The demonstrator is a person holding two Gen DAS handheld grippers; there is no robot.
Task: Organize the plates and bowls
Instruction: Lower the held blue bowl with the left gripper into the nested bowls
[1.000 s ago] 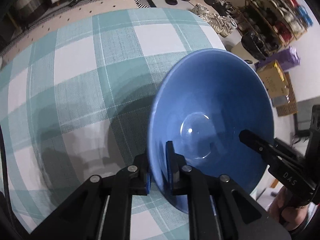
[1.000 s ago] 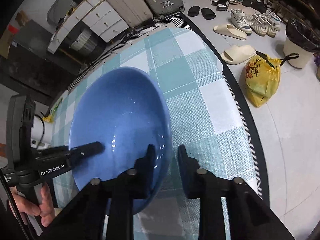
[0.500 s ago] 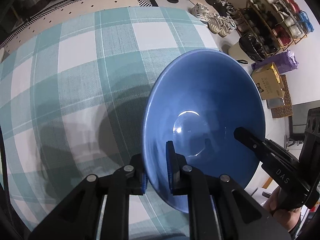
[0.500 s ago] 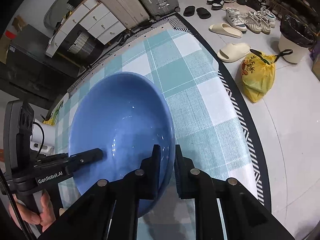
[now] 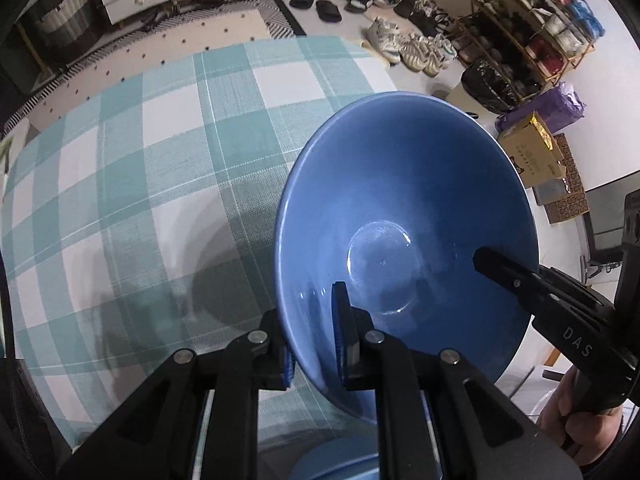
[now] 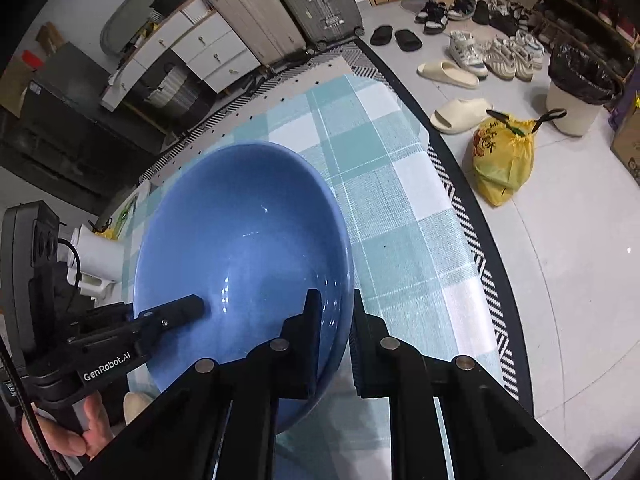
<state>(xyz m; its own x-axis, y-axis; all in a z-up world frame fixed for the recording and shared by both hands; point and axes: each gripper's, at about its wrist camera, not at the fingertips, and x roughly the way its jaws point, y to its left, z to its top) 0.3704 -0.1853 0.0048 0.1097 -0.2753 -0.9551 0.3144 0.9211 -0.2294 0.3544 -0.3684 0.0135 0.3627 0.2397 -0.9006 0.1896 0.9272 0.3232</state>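
Note:
A large blue bowl [image 5: 400, 216] hangs tilted in the air above the checked tablecloth [image 5: 160, 168], held by opposite sides of its rim. My left gripper [image 5: 313, 334] is shut on the near rim, one finger inside the bowl and one outside. In the same view my right gripper's inner finger [image 5: 496, 266] reaches in over the far right rim, with a hand on its handle. The right wrist view shows the bowl [image 6: 240, 240] again, my right gripper [image 6: 338, 318] shut on its right rim and the left gripper's finger [image 6: 180, 312] inside at the left.
A rounded blue dish [image 5: 332, 468] shows at the bottom edge under my left gripper. A white object [image 6: 96, 258] lies at the table's left. Beyond the table's edge on the floor are shoes [image 6: 460, 74], a yellow bag [image 6: 504, 160], a bin [image 6: 576, 96], suitcases [image 6: 304, 4] and a shoe rack [image 5: 536, 28].
The right gripper's jaws have closed onto the bowl's rim. Both grippers have risen with the bowl, so the table looks farther off and more floor shows.

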